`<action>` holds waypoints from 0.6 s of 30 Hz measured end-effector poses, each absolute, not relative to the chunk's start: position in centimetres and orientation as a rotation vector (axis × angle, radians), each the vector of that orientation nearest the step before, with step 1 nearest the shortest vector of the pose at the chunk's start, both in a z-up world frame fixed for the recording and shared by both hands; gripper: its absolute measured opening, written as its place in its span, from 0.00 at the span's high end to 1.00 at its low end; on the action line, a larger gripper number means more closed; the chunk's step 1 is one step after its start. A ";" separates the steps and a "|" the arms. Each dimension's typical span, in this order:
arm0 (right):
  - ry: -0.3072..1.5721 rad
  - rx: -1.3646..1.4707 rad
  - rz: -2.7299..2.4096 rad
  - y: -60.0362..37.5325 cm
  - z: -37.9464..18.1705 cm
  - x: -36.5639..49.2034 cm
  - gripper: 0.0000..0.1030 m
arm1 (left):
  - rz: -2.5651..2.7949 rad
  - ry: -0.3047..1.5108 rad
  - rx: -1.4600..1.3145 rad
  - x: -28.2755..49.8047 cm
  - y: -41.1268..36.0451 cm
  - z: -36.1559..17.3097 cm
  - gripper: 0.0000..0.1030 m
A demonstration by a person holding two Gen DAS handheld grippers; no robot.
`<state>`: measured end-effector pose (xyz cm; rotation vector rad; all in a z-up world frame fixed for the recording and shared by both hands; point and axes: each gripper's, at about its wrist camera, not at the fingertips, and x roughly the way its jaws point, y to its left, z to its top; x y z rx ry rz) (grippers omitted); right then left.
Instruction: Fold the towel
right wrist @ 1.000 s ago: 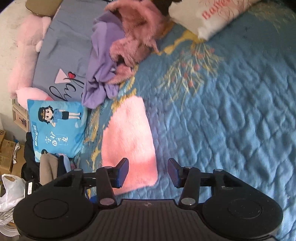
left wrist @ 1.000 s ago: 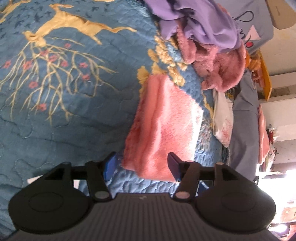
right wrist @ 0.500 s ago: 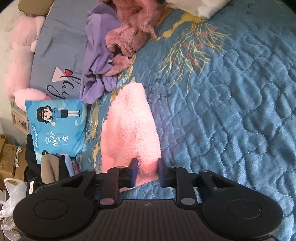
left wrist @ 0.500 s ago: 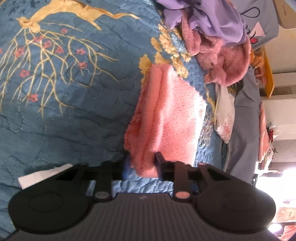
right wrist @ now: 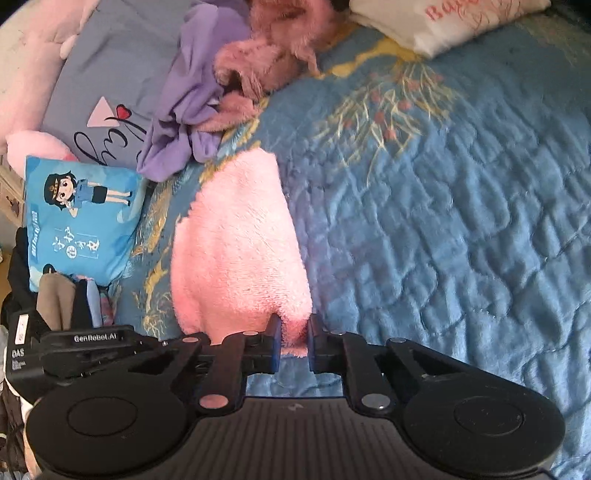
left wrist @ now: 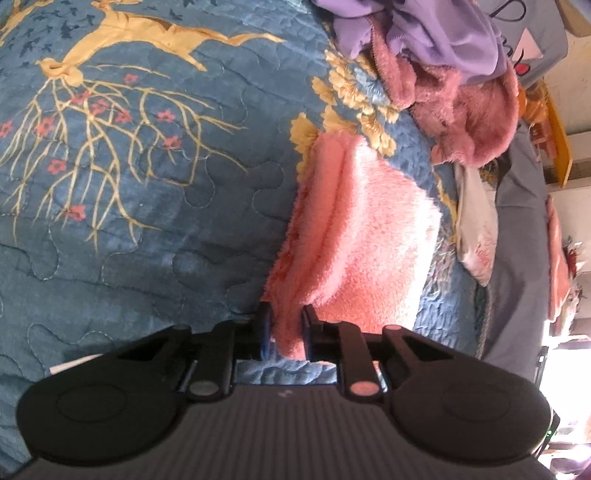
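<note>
A fluffy pink towel (left wrist: 365, 229) lies folded on the blue quilted bedspread (left wrist: 147, 229). In the left wrist view my left gripper (left wrist: 285, 325) pinches the towel's near left corner, jaws still closing on the layered edge. The right wrist view shows the same towel (right wrist: 236, 236) stretching away from me. There my right gripper (right wrist: 293, 334) clamps the near right corner, its jaws also closing with pink pile bulging between the pads. The corner tips are hidden between the fingers.
A heap of purple cloth (right wrist: 192, 99) and dusky pink fleece (right wrist: 266, 62) lies just beyond the towel. A blue cartoon pillow (right wrist: 77, 218) sits at the bed's left edge, a white printed pillow (right wrist: 443, 22) at the far side. Open quilt (right wrist: 461, 221) spreads right.
Both grippers went from wide open around the towel's near corners to closed on them. The towel's near edge has bunched up slightly between the pads.
</note>
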<state>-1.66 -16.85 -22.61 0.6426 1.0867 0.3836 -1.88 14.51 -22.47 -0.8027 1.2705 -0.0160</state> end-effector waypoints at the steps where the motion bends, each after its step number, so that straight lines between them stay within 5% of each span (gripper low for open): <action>1: 1.086 0.636 0.388 -16.8 -22.5 -1.7 0.85 | -0.013 1.272 -0.796 -1.8 14.4 -22.5 0.82; 5: 1.074 0.658 0.416 -17.2 -21.8 -1.8 0.69 | -0.004 1.272 -0.789 -1.8 14.5 -22.5 0.82; 9: 0.959 0.684 0.434 -18.9 -20.0 -1.7 0.50 | -0.001 1.232 -0.779 -2.4 15.1 -21.3 0.71; 18: 0.977 0.619 0.504 -17.5 -20.3 3.1 0.42 | -0.025 1.148 -0.788 -2.6 16.2 -18.9 0.60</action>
